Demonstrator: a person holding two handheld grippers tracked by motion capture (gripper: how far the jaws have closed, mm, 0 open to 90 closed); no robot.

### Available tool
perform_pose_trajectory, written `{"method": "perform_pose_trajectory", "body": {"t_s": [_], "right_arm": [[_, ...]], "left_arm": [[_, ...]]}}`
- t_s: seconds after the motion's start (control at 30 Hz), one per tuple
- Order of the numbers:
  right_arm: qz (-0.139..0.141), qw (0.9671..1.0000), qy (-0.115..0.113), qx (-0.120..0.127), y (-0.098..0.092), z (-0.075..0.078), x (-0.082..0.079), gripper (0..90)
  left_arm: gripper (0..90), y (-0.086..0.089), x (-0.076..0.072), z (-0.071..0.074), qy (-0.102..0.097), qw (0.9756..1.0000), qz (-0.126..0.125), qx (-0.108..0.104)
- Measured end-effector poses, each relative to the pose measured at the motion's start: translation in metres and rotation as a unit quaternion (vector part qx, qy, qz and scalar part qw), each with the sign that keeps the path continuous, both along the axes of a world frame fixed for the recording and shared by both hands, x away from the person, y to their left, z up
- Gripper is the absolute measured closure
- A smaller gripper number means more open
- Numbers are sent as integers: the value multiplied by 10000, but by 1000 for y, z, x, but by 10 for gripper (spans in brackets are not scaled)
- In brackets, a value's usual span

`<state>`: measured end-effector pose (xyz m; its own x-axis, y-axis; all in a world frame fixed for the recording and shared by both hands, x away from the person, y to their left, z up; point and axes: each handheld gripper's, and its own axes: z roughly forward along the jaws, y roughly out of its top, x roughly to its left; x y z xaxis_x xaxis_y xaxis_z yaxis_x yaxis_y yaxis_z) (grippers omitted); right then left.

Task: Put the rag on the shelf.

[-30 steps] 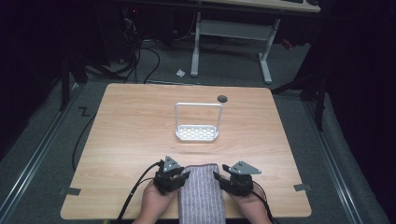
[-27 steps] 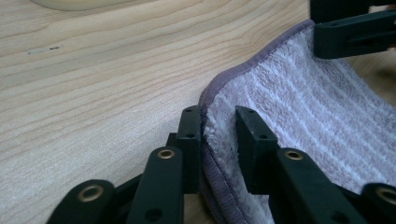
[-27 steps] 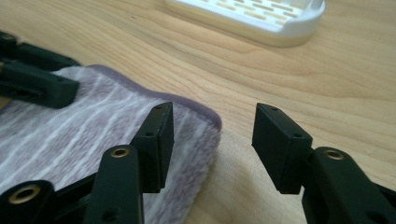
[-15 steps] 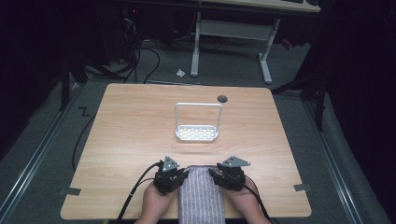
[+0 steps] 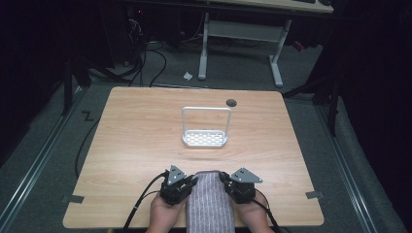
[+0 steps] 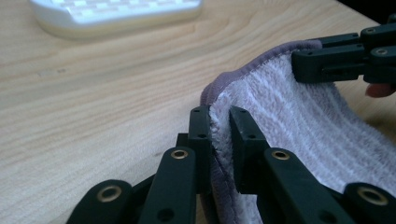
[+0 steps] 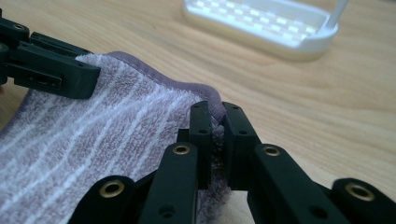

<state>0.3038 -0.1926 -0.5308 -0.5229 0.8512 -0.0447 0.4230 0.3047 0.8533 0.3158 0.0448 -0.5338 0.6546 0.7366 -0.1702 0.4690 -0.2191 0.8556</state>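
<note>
While pinched at both far corners, hangs taut between the tongs: striped towel (image 5: 209, 204), at the near edge of the table (image 5: 136, 141), centre. Left gripper (image 6: 219, 122) clamped on its left corner, right gripper (image 7: 217, 119) on its right, probably to lift the cloth spread flat. Farther off, white rack (image 5: 205, 138), empty tray.
</note>
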Motion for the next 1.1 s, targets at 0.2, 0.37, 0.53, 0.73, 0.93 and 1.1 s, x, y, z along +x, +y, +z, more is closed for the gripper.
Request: {"method": "perform_pose_trajectory", "body": {"t_s": [0.2,0.37,0.53,0.73,0.93,1.1], "right_arm": [[-60,9981,-608,109,2,9,-13,838],[-101,9928,-1180,191,3,23,-22,838],[-69,9887,-1455,343,0,41,-22,839],[-32,9847,-1671,491,-3,64,-16,844],[-95,9779,-2021,530,-5,88,-11,843],[-172,9730,-2194,700,-8,106,-6,842]], "left_arm": [[800,1,-15,9,-566,9982,128,-157],[801,-1,-26,20,-1099,9932,246,-291],[801,-2,-26,36,-1286,9906,228,-401],[802,-1,-17,57,-1427,9882,227,-510],[802,-2,-11,81,-1656,9839,223,-633],[803,-3,-5,99,-1781,9808,219,-761]]}}
